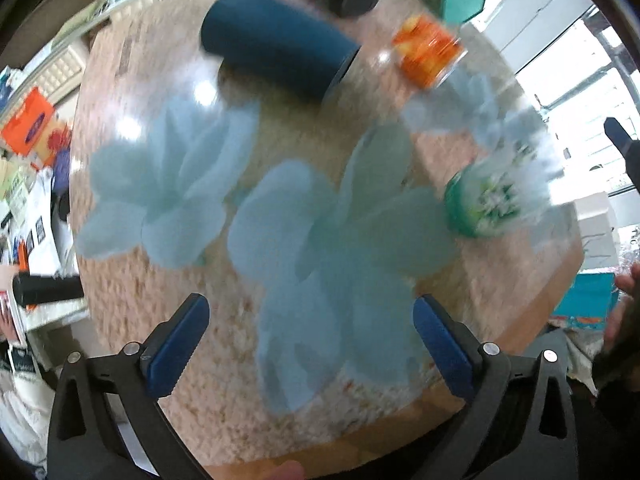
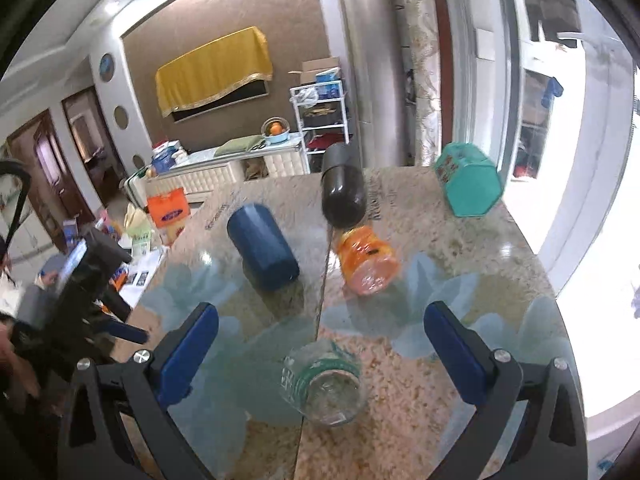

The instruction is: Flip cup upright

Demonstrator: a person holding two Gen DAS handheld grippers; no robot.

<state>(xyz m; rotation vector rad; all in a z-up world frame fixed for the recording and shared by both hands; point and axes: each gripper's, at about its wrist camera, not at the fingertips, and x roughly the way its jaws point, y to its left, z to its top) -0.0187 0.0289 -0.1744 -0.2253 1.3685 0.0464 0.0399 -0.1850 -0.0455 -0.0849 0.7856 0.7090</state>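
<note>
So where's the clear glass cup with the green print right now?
In the right wrist view the clear glass cup lies on the table between the open right hand-held gripper's fingers, nearer than the orange cup and blue cup.

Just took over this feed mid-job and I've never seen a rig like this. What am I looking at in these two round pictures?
There is no robot arm: a person holds a two-finger gripper in each hand, each with a fisheye camera looking along its fingers. The blurred picture is from the left gripper, the sharper one from the right gripper. Both have jaws spread wide and hold nothing. On the flower-patterned table lie a clear glass cup on its side, just ahead of the right jaws, plus a blue tumbler, an orange cup, a dark flask and a teal box.
</note>
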